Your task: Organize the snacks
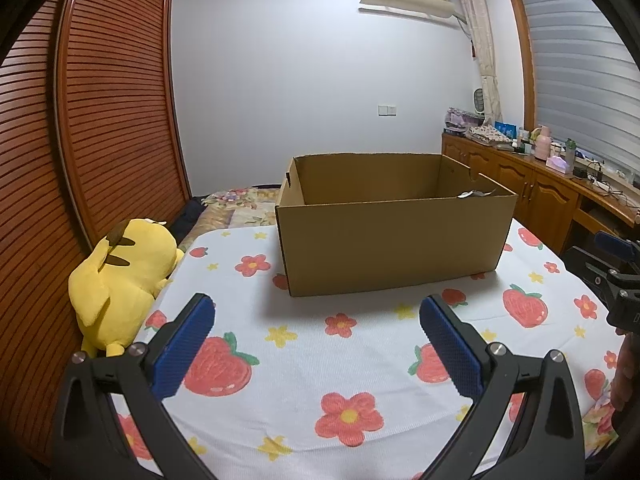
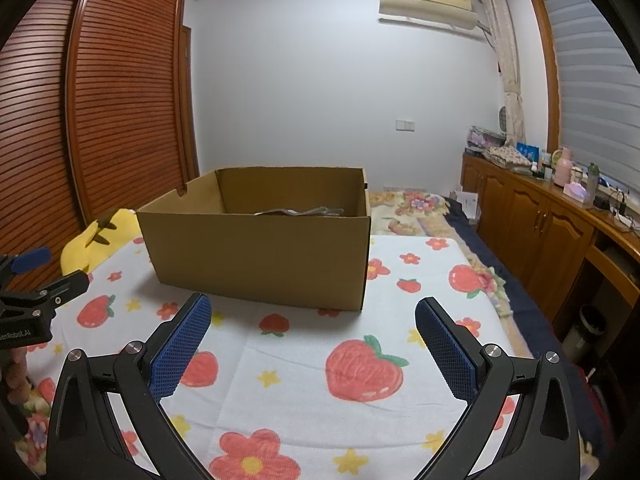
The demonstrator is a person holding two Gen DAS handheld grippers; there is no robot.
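Both left tongs (image 1: pixel 316 316) and right tongs (image 2: pixel 312 316) gape wide, empty, near the cardboard box (image 1: pixel 392 236), perhaps holding wrappers.

Gaping right gripper (image 2: pixel 314 320) facing cardboard box (image 2: pixel 256 256)

Bare blanket (image 1: pixel 312 344) lies ahead; cardboard box (image 1: pixel 392 240) blocks beyond, top open.

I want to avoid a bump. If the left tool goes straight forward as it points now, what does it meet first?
Most likely the near wall of the cardboard box. The left tool is open and empty, and only the strawberry-print cloth lies between; depth is hard to judge through the fisheye.
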